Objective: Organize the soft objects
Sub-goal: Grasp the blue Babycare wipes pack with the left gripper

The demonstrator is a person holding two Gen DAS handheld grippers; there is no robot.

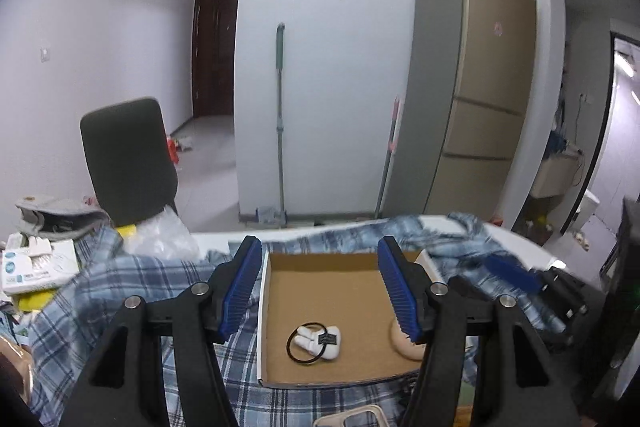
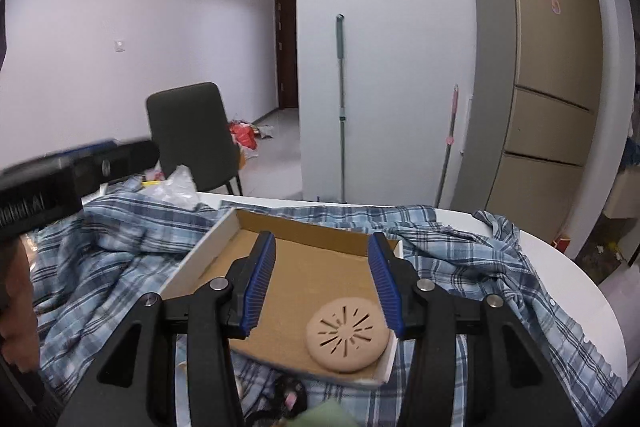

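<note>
An open shallow cardboard box [image 1: 320, 279] [image 2: 320, 263] lies on a blue plaid shirt [image 1: 120, 291] [image 2: 112, 255] spread over the table. In it lie a white soft toy with a black hair tie around it [image 1: 314, 341] and a round beige pad with slits [image 2: 347, 337], partly seen in the left wrist view [image 1: 404, 345]. My left gripper [image 1: 320, 287] is open and empty above the box. My right gripper [image 2: 322, 279] is open and empty above the box, just over the beige pad; it also shows in the left wrist view [image 1: 520, 279].
A dark chair [image 1: 128, 163] [image 2: 192, 135] stands behind the table. Papers, boxes and a clear plastic bag [image 1: 160, 235] lie at the left. A small dark object [image 2: 290, 397] lies on the shirt near the box. A fridge [image 2: 540, 75] and mops stand behind.
</note>
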